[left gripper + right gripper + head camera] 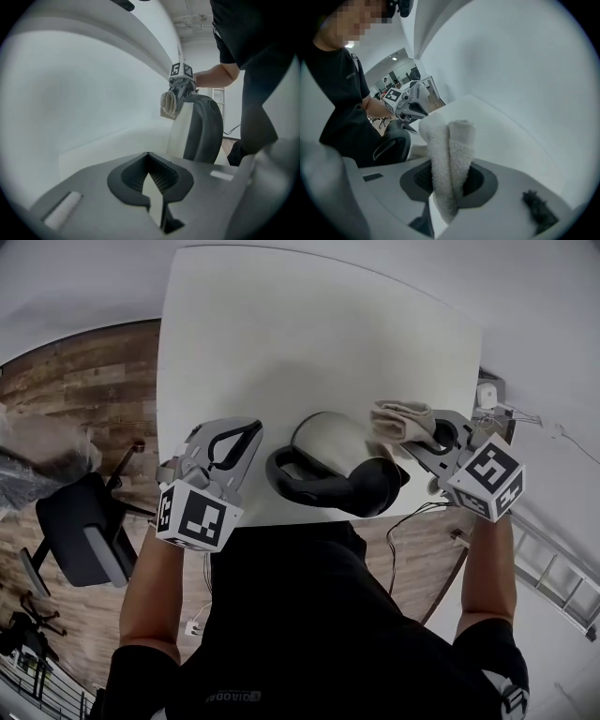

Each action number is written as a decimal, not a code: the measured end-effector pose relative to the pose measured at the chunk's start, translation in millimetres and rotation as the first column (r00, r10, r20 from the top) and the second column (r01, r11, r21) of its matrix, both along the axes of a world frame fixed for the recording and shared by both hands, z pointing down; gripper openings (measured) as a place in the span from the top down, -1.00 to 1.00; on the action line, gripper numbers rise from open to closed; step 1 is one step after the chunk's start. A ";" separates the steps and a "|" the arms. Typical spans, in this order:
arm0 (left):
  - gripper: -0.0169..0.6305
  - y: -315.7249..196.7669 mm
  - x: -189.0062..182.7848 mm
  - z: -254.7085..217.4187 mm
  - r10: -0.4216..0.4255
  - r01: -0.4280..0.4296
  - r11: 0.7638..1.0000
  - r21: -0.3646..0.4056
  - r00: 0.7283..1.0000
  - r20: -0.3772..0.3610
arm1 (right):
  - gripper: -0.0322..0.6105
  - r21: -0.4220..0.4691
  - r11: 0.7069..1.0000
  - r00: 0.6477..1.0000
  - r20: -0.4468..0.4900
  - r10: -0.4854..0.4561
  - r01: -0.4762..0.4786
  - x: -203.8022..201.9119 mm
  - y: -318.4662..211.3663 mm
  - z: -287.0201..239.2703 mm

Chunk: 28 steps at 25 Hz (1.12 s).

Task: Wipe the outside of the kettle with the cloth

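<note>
Steel kettle [328, 442] stood on the white table [281, 334], close to its near edge and right in front of us, with its black handle [314, 486] turned our way. That position put the whole body within reach of both tools.

The cloth [398, 416] sat at the kettle's right upper flank. It was folded into a thick wad, which we'd guess was to present a soft face to the metal and not the jaws. The right gripper [420, 432] was clamped tight on that wad; its own view showed the terry fold filling the gap between the pads.

The left gripper [246, 435] hung just left of the kettle, near the handle but clear of it. Its jaws were closed tip to tip with nothing between them. Our read: it was parked as a spare, ready to brace the handle if the kettle slid under wiping pressure.

Gaps in what we could see:
- We couldn't confirm actual cloth-to-steel contact. The head view only showed overlap, and the right gripper view was mostly blocked by the cloth itself.
- The kettle's base, its far side and the spout weren't readable in any view.
- The left gripper view caught only the handle and a strip of the body.
- We couldn't tell whether the black part [375, 486] beside the handle was the lid.
</note>
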<state>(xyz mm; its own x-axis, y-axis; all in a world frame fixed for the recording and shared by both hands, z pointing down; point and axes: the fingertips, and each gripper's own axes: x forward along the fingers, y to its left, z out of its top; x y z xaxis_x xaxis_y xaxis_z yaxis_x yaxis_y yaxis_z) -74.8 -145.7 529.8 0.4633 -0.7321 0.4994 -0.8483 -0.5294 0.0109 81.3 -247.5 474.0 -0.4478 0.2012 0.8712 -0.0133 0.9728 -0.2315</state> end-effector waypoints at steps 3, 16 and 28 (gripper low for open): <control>0.93 0.1 -2.3 0.2 -0.021 0.021 1.000 -0.001 1.000 -0.005 | 0.61 -0.021 1.000 1.000 -0.016 -0.013 0.012 -3.5 -1.9 12.0; 0.92 5.8 -5.1 3.6 -0.072 0.072 0.997 -0.004 0.997 -0.008 | 0.61 -0.118 0.991 0.994 -0.075 -0.078 0.069 -22.1 -5.7 70.5; 0.92 22.9 -2.6 0.3 -0.132 0.131 0.991 -0.018 0.991 -0.013 | 0.61 -0.165 0.976 0.977 -0.138 -0.165 0.142 -29.6 1.7 122.0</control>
